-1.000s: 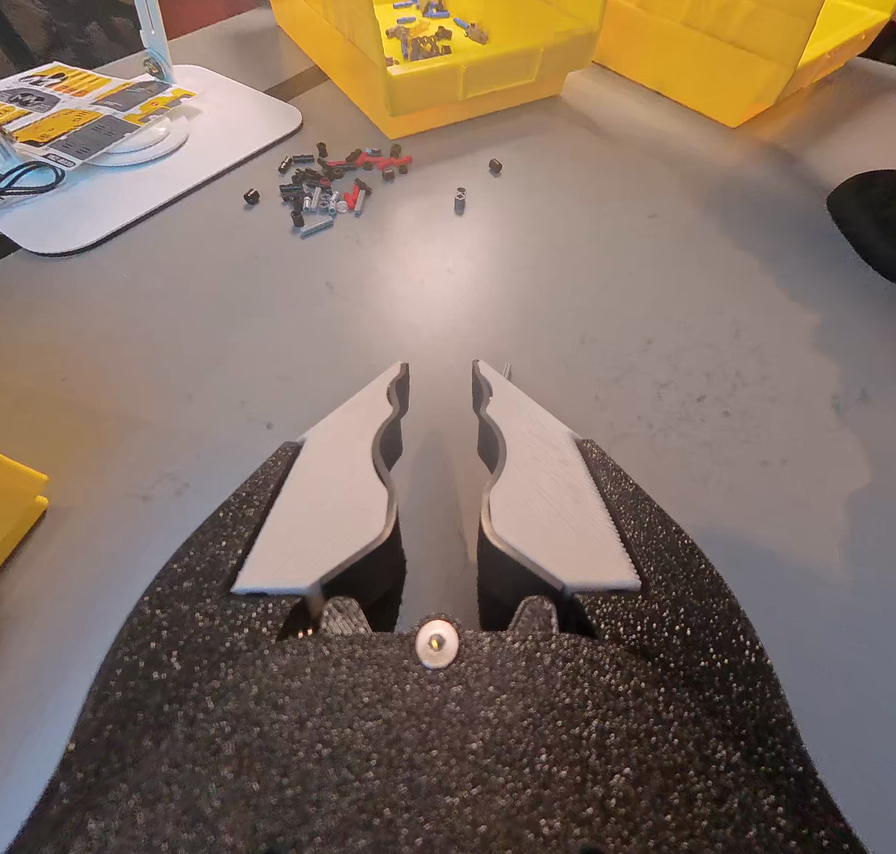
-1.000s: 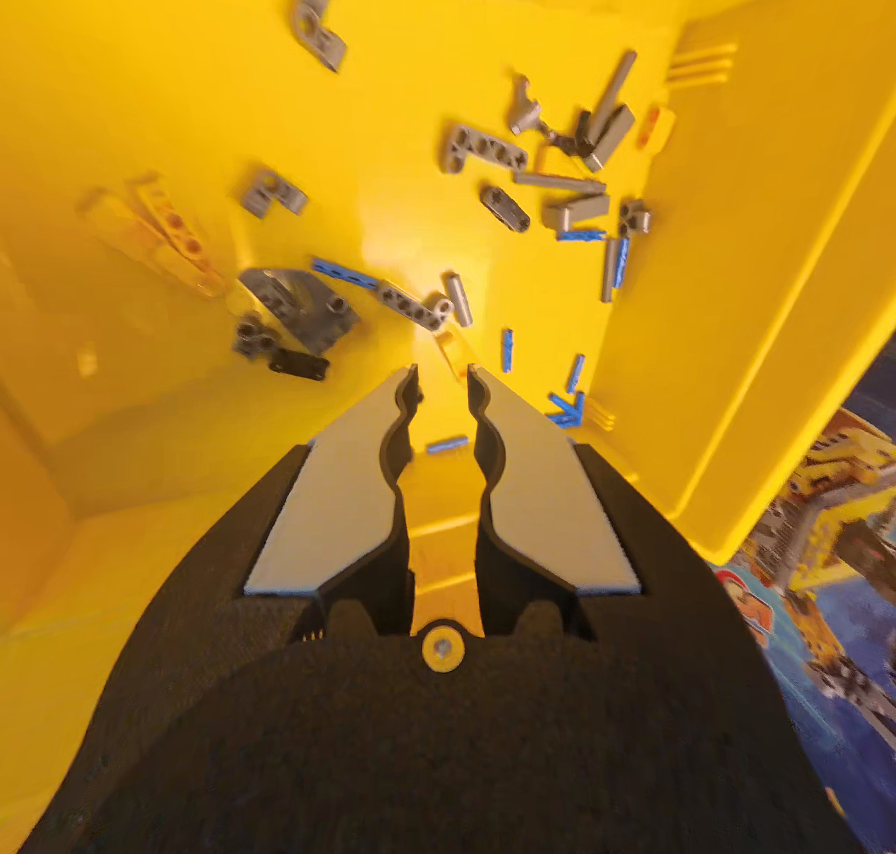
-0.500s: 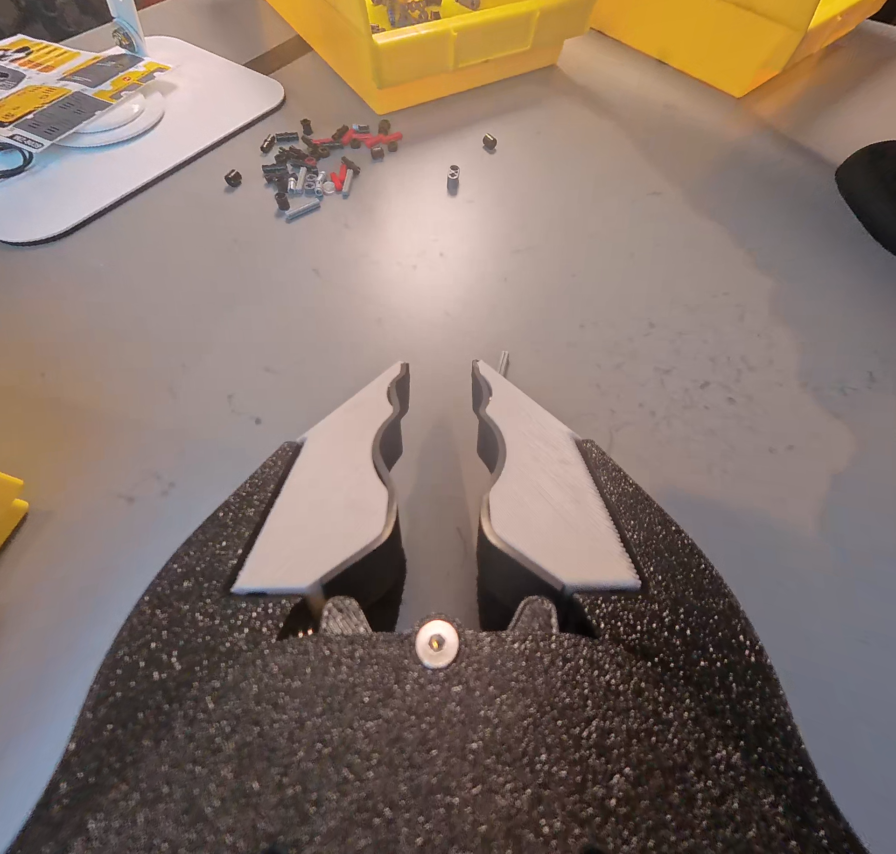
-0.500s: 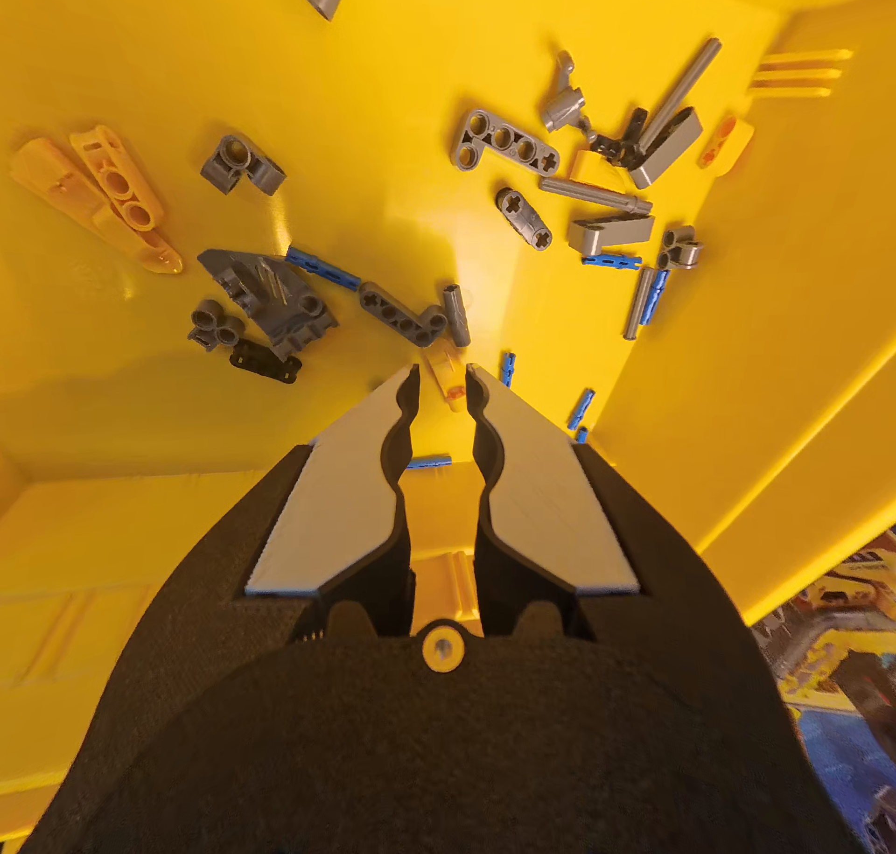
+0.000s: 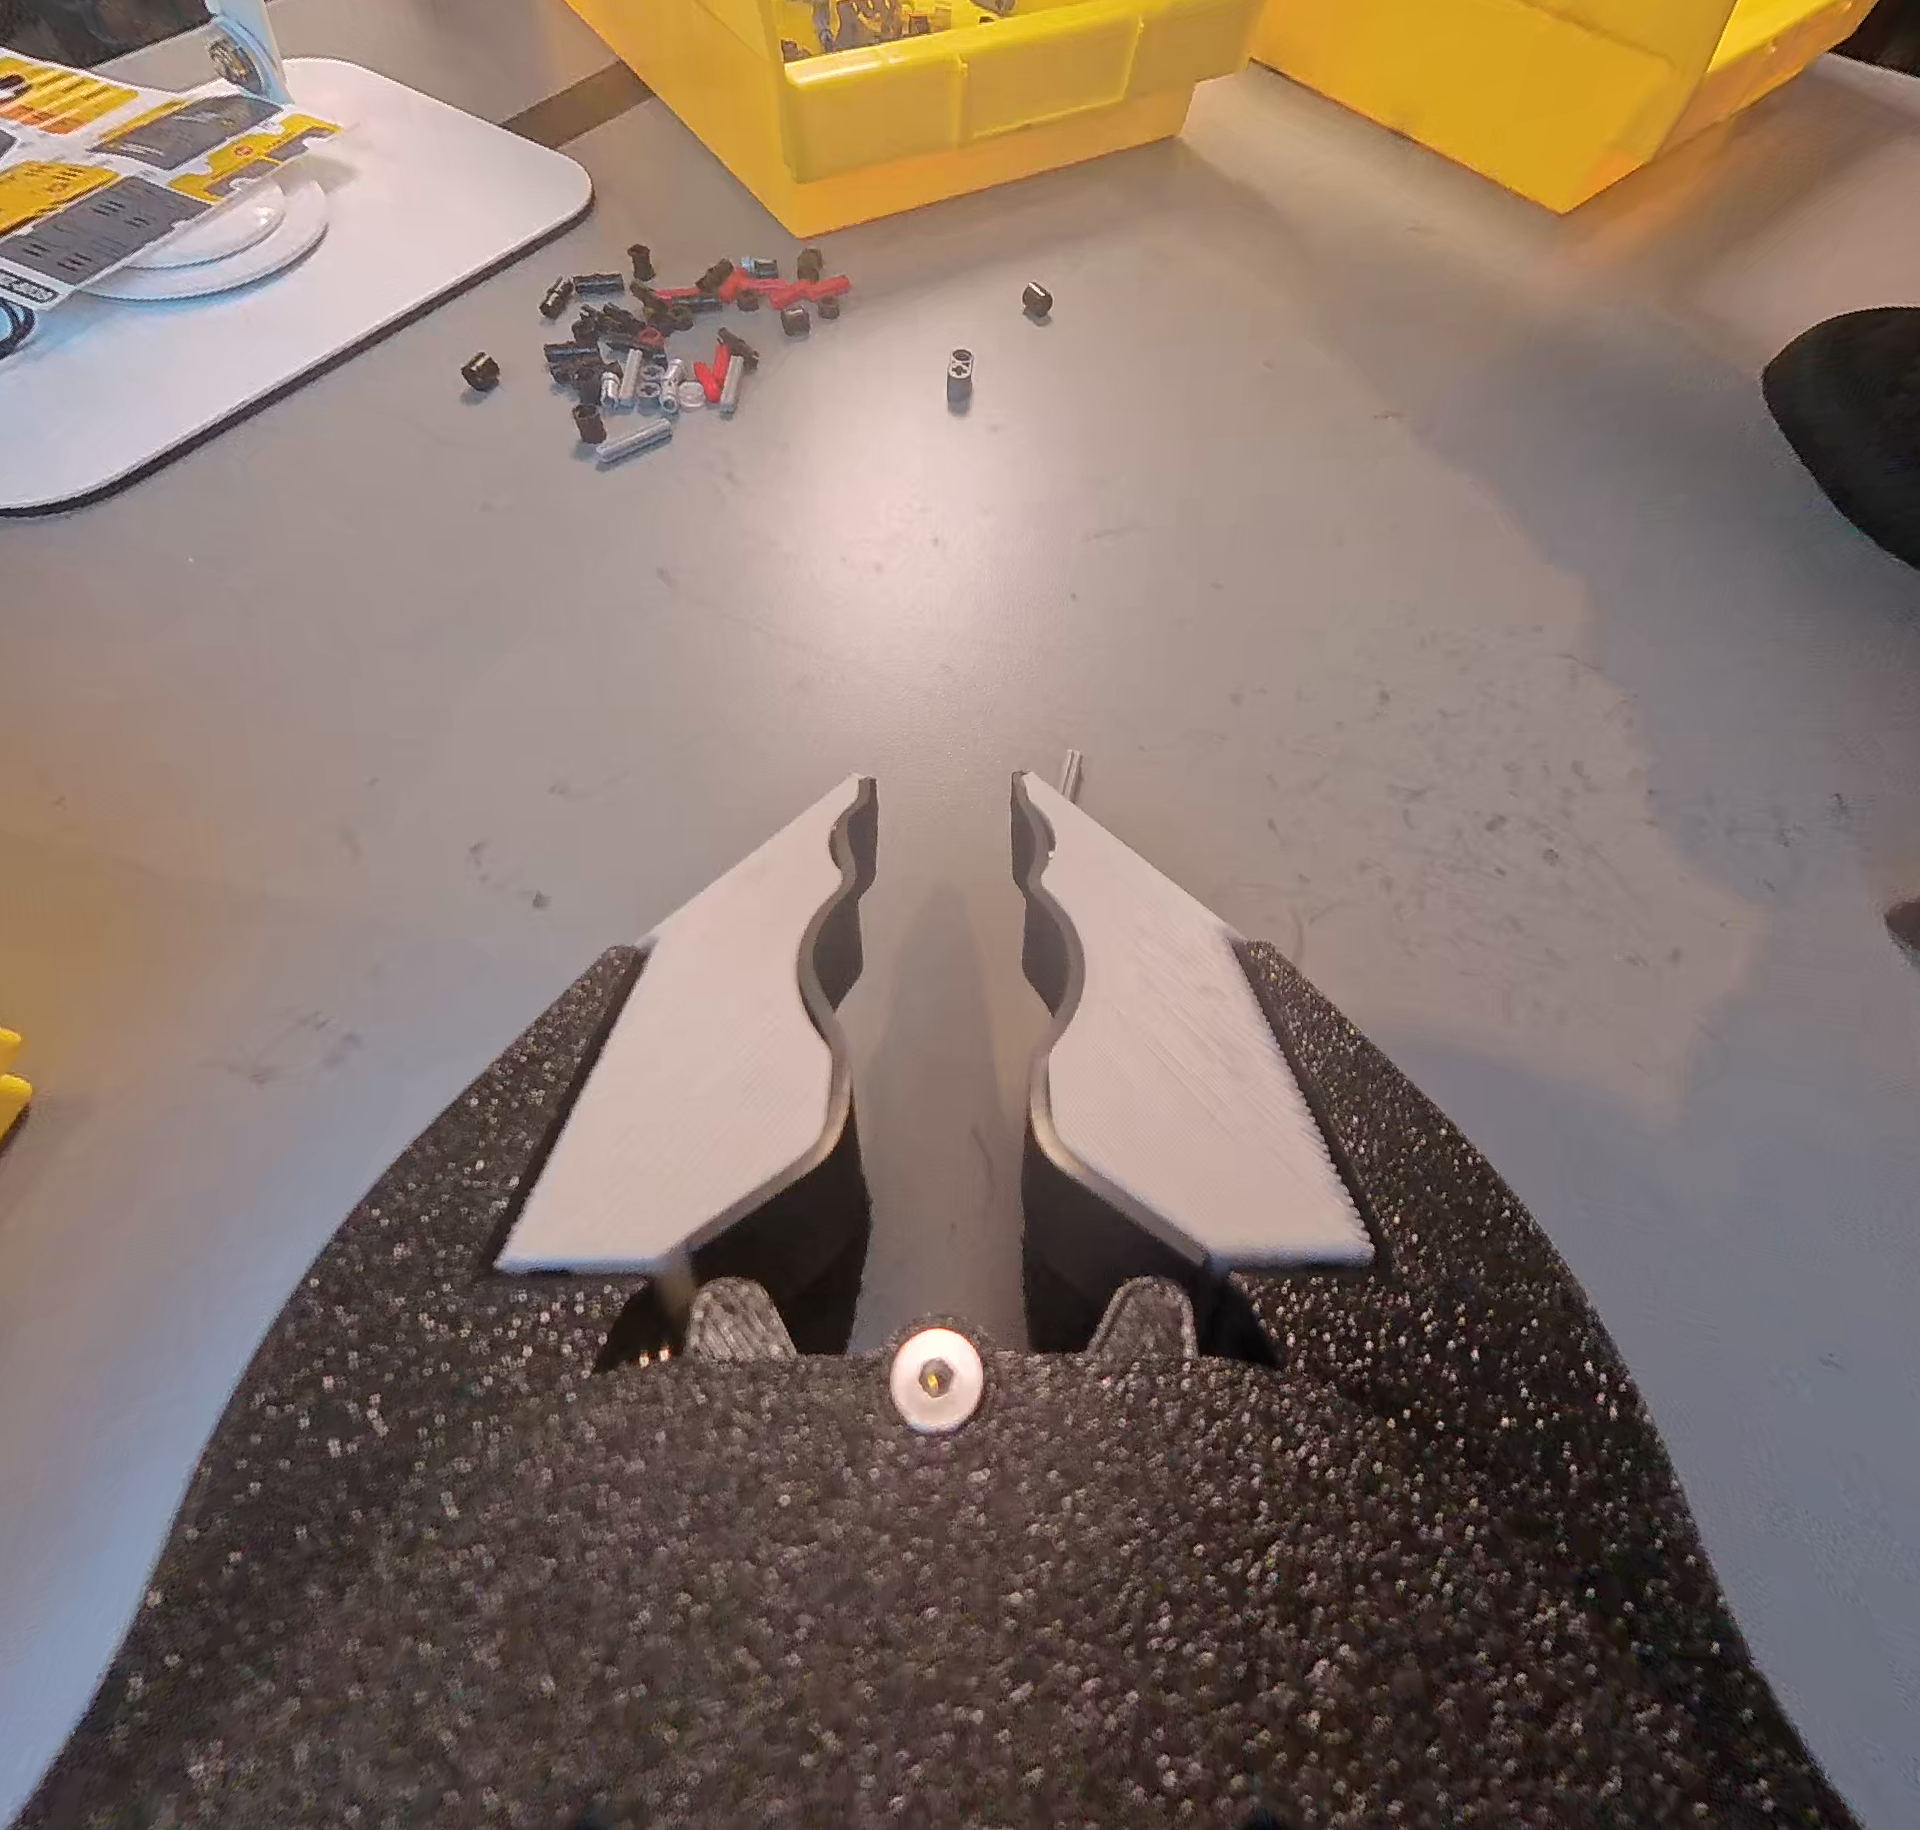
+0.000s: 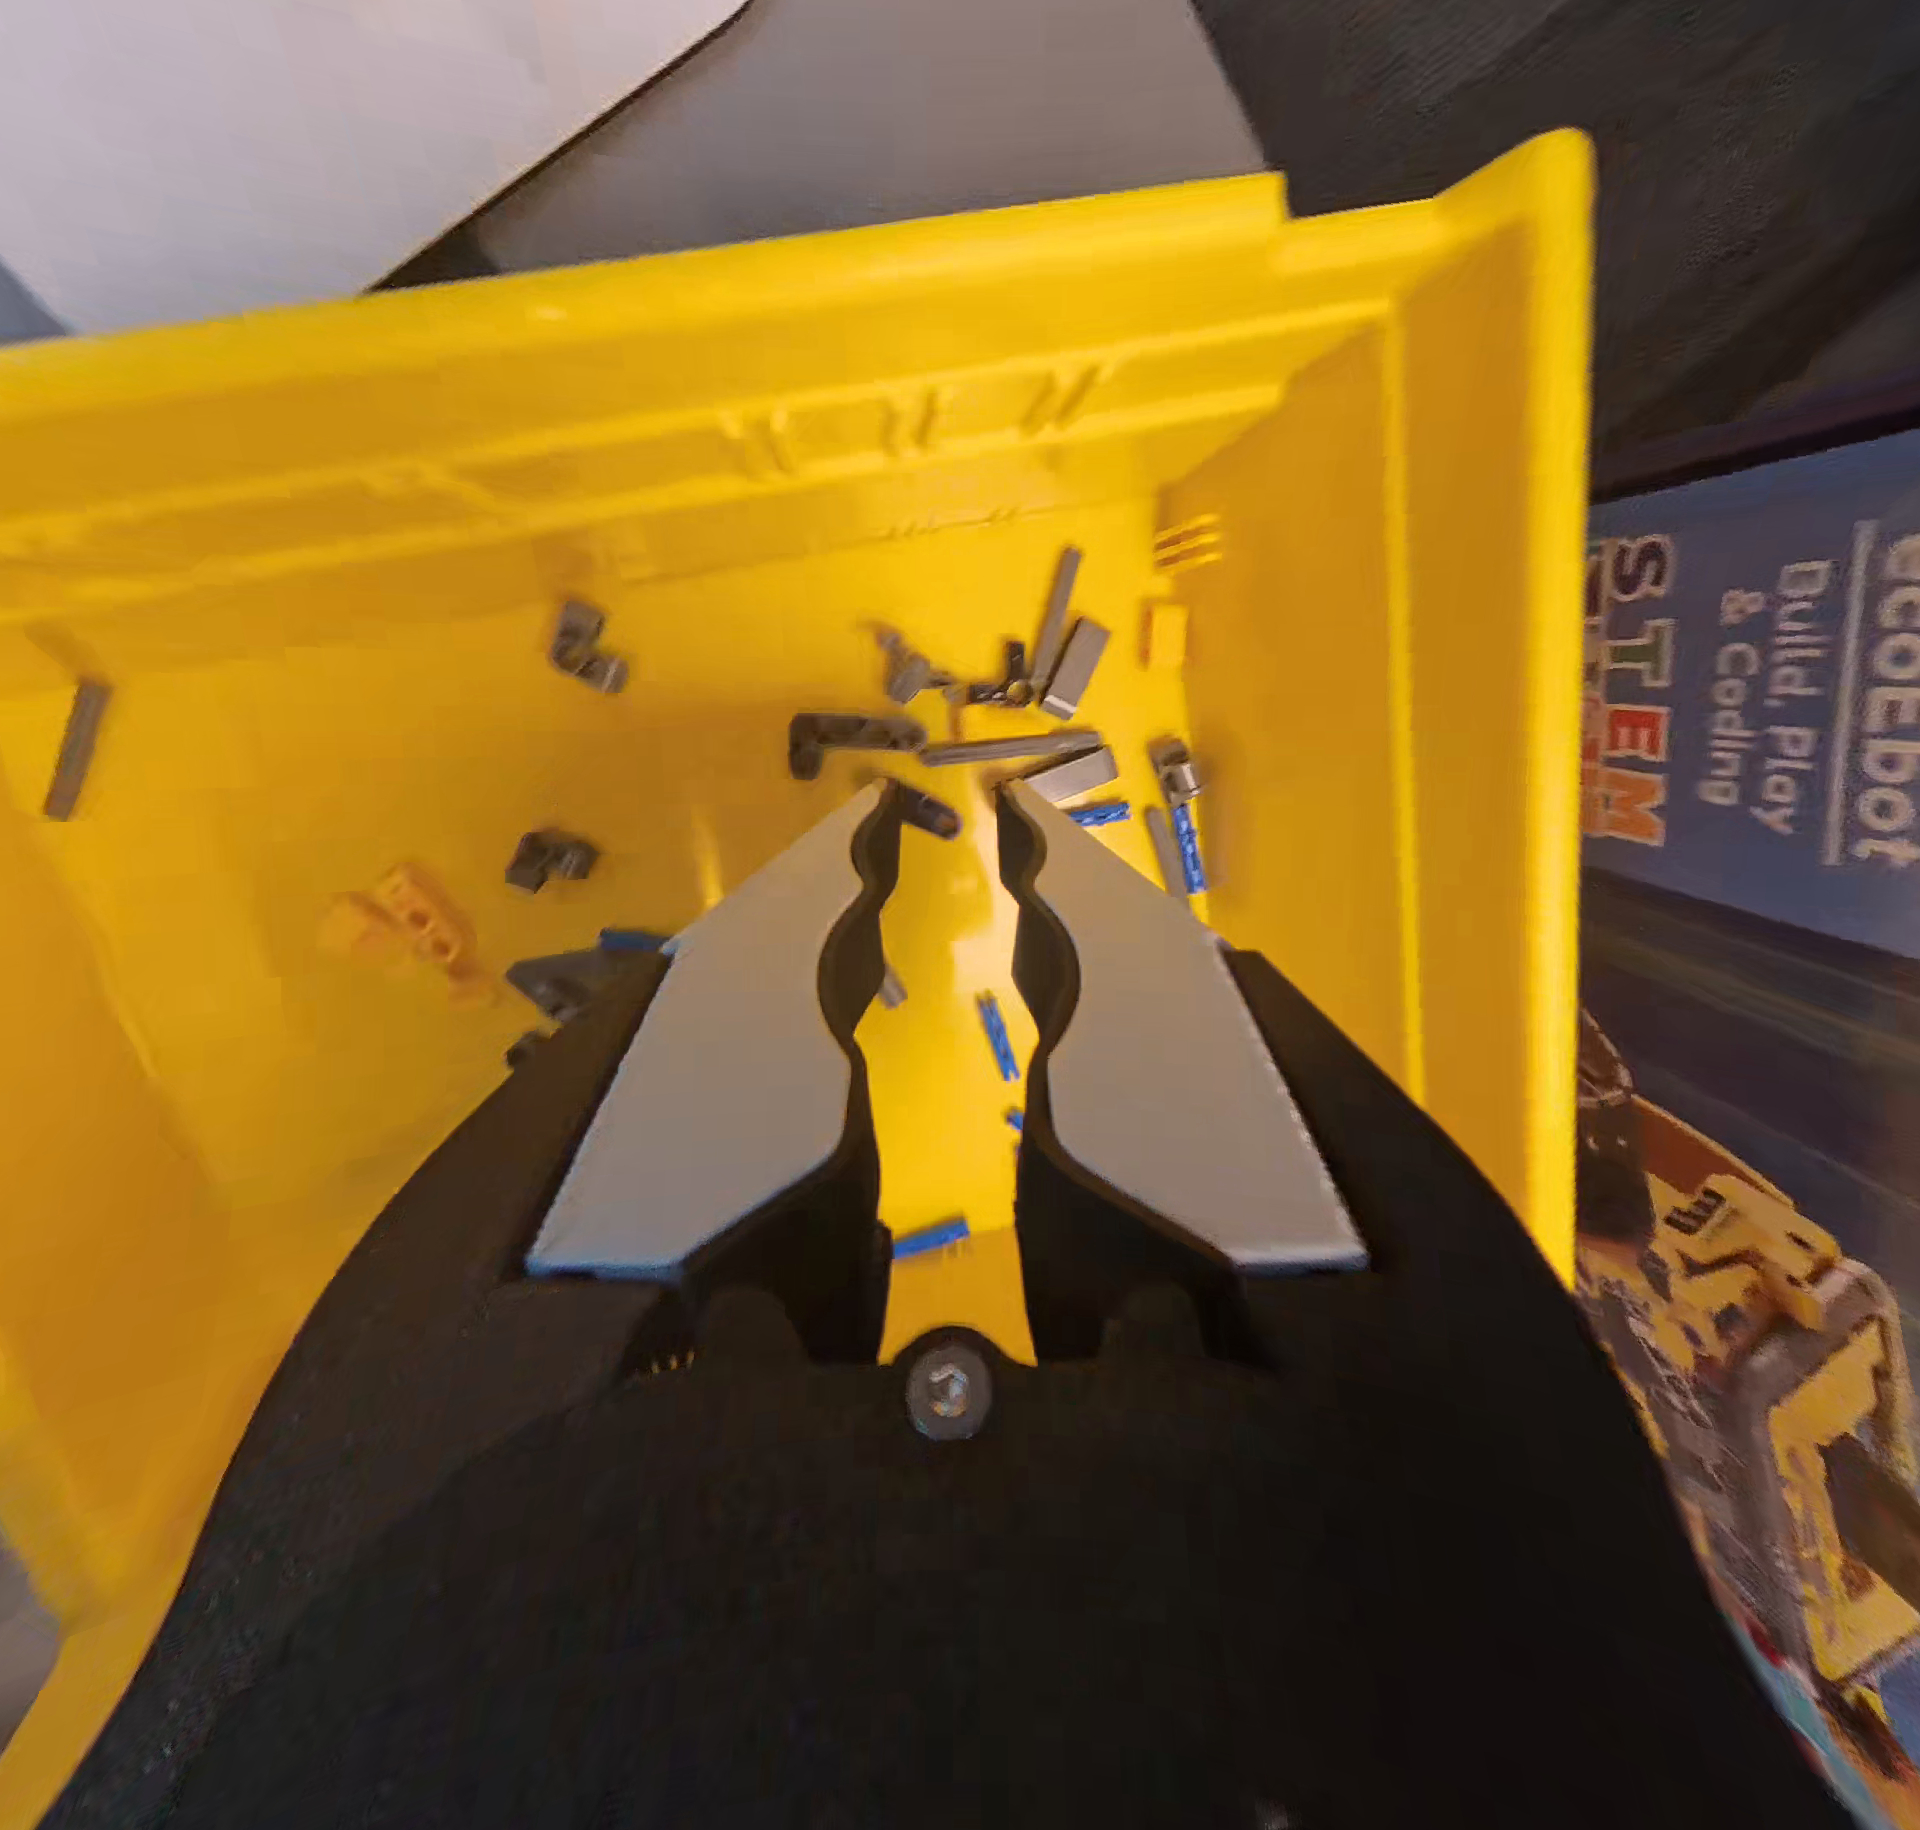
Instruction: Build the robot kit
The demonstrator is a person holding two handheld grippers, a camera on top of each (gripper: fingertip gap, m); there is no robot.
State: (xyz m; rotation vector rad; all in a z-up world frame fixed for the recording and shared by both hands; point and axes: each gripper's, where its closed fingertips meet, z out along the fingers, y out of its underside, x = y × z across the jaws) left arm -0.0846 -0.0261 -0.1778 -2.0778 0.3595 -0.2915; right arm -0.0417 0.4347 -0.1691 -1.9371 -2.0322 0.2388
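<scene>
My left gripper (image 5: 943, 793) is open and empty, low over the grey table (image 5: 1351, 637). A small grey pin (image 5: 1070, 772) lies just beside its right fingertip. A pile of small black, red and grey parts (image 5: 665, 336) lies farther ahead. My right gripper (image 6: 940, 793) is open over a yellow bin (image 6: 1330, 845), with nothing between its jaws. The bin's floor holds grey beams (image 6: 997, 746), blue pins (image 6: 997, 1037) and an orange piece (image 6: 405, 923). The right wrist view is blurred.
Two yellow bins (image 5: 987, 97) (image 5: 1507, 35) stand at the back of the table. A white base plate (image 5: 312, 253) with a printed sheet (image 5: 104, 180) sits at back left. A black object (image 5: 1860, 419) is at the right edge. A printed box (image 6: 1745, 845) lies right of the bin. My right fingertips sit around 45 cm from my left ones. My right gripper is the nearer one to the white base plate (image 5: 312, 253): about 25 cm, against 30 cm.
My right gripper has drawn back up from the bin floor, so the bin's rim and the box beside it now show. My left gripper has shifted only slightly; both stay open.
</scene>
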